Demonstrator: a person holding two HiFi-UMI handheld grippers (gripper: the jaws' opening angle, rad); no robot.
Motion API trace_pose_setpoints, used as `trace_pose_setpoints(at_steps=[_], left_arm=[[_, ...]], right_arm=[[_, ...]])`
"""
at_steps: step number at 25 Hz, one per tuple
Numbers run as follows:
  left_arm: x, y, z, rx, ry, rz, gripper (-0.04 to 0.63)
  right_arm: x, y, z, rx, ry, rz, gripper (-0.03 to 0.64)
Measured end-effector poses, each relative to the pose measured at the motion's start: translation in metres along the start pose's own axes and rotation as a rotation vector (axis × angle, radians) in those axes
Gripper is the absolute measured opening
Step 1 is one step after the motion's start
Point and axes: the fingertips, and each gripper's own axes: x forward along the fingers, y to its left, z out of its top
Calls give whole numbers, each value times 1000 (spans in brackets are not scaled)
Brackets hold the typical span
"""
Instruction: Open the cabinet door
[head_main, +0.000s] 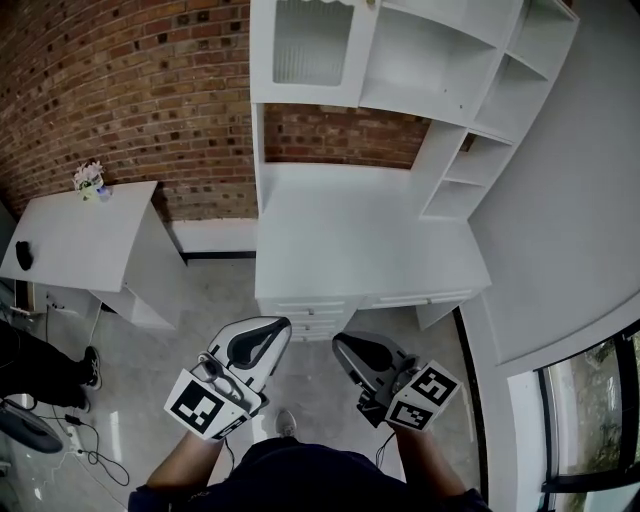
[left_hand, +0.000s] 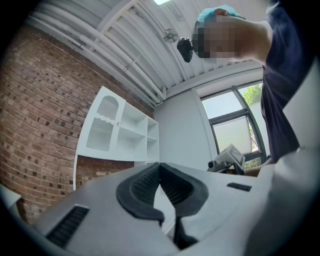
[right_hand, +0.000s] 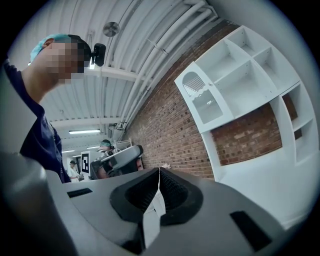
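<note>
Cabinet door (head_main: 312, 45), an upright ribbed-glass panel, is sitting shut in the far left bay of the hutch (head_main: 470, 75) above the white desk (head_main: 350, 230), well apart from both claws. Left gripper (head_main: 278, 328) is lying nearer its line than right gripper (head_main: 347, 346); both are pressed together, empty.

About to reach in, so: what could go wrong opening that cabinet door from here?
1. Left hand-held gripper and right hand-held gripper are shut, well short of the cabinet door; arriving shut, they might bump it rather than grip.
2. The door's handle is too small to make out, so aiming may miss.
3. The desk top juts out beneath, which could block the reach.
</note>
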Motion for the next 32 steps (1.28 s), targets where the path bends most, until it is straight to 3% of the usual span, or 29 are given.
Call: trace_pose_setpoints(at_steps=[16, 32], left_arm=[[19, 73, -9, -10, 0, -30, 8], [100, 135, -24, 32, 15, 46, 8]], right_arm=[[55, -42, 8, 11, -1, -58, 26], [91, -139, 37, 16, -18, 26, 26]])
